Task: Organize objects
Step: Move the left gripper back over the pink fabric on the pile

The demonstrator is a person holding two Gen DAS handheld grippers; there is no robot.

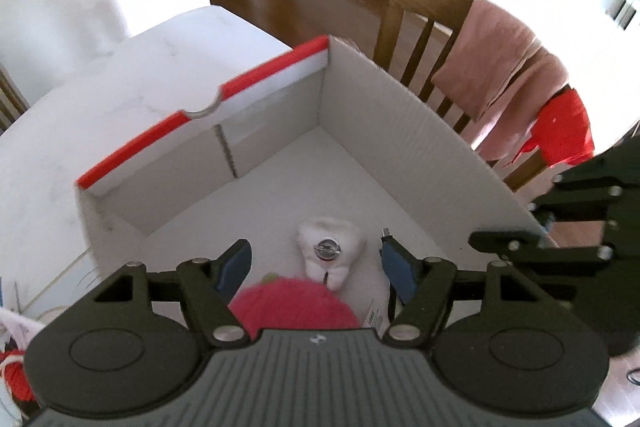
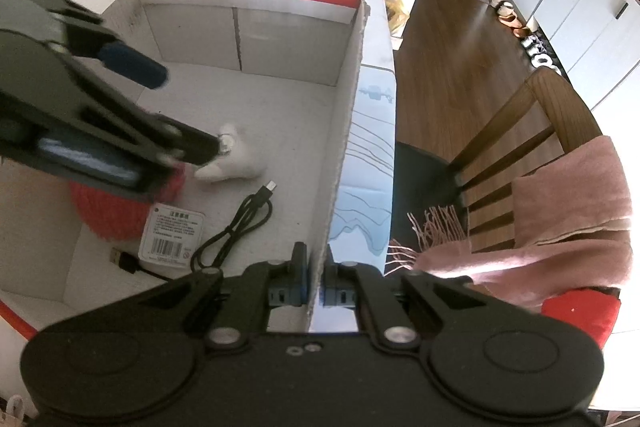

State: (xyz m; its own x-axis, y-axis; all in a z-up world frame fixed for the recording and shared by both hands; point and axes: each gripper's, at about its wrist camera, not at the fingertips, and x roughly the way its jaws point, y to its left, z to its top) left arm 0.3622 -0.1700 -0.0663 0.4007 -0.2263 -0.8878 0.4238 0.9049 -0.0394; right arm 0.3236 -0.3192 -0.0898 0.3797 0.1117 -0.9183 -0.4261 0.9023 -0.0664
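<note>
A white cardboard box with a red rim (image 1: 400, 131) stands on the table. Inside lie a white plush tooth with a metal ring (image 1: 332, 259), a red fuzzy ball (image 1: 292, 303), a black USB cable (image 2: 236, 223) and a barcode tag (image 2: 172, 235). My left gripper (image 1: 314, 247) hangs open above the ball and the tooth (image 2: 236, 163), nothing between its blue pads. It shows from the side in the right wrist view (image 2: 172, 107). My right gripper (image 2: 318, 267) is shut on the box's right wall (image 2: 340, 147), one pad inside, one outside; it also shows at the right edge of the left wrist view (image 1: 492, 239).
The box sits on a white marble table (image 1: 100, 115), near its edge. A blue-printed sheet (image 2: 368, 167) lies beside the box wall. A wooden chair draped with a pink towel (image 2: 560, 195) stands close on the right, wooden floor beyond.
</note>
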